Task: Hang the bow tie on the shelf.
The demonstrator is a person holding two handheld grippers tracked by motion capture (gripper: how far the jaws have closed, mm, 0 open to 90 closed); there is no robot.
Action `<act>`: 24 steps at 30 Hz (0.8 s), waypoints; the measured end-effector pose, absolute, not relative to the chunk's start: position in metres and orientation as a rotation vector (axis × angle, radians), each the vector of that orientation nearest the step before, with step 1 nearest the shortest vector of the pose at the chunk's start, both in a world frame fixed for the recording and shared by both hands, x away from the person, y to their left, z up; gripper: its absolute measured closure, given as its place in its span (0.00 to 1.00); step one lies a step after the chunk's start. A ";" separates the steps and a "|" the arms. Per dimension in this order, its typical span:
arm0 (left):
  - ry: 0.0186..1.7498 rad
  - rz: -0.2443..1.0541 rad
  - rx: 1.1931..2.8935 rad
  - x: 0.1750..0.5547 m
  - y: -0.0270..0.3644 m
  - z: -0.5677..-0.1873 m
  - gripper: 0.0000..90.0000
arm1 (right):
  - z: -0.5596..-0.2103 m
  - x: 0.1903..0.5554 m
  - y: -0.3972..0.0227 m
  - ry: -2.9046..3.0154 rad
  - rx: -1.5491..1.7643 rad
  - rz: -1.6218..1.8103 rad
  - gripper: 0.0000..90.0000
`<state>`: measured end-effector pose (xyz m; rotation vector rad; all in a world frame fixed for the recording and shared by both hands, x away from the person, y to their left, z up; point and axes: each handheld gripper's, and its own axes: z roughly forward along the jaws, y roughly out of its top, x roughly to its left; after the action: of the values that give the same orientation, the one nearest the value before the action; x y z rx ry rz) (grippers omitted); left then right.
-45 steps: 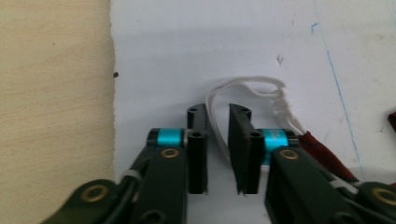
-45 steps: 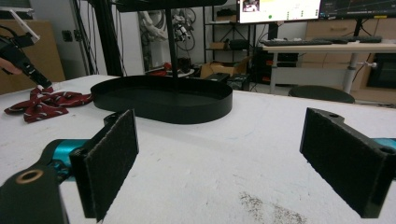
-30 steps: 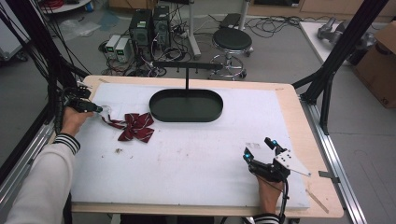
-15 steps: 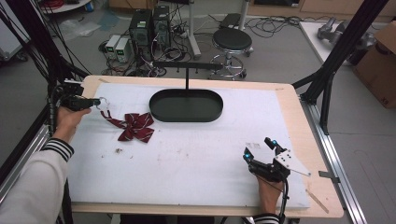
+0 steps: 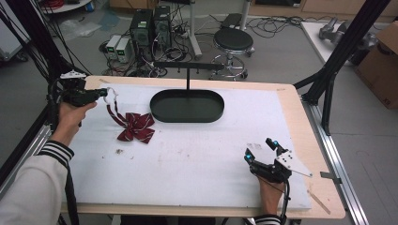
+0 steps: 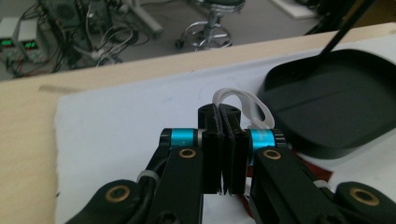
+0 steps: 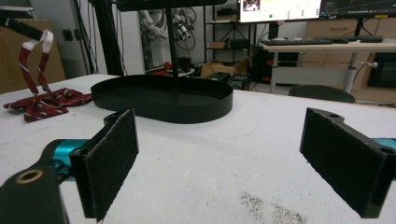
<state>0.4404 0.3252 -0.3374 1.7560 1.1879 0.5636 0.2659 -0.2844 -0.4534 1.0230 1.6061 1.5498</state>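
Lifting the bow tie by its strap

The big white surface [image 5: 197, 164] holds a black oval tray [image 5: 187, 106] with a hanging bar above it, and a red striped bow tie [image 5: 136, 129] lies just left of the tray. The left gripper [image 5: 104, 93] is higher now than a moment ago, with its fingers [image 6: 212, 158] shut tight on the white strap [image 6: 243, 100], so the strap is pulled up while the bow rests on the surface. I think the bow tie may go on the bar next. The right gripper [image 5: 261, 151] waits near the front edge, fingers [image 7: 109, 158] wide open, holding nothing.
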 end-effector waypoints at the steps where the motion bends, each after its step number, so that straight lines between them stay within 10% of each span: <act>1: 1.188 0.564 1.756 0.440 0.325 -0.337 0.97 | -0.453 0.266 -0.284 1.606 1.023 1.550 0.12; 24: 0.924 0.601 1.755 0.432 0.252 -0.264 0.97 | -0.453 0.266 -0.284 1.608 1.016 1.543 0.12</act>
<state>0.4316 0.2517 -0.2638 1.7545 0.9237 0.6014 0.2658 -0.2841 -0.4534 1.0158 1.6085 1.5434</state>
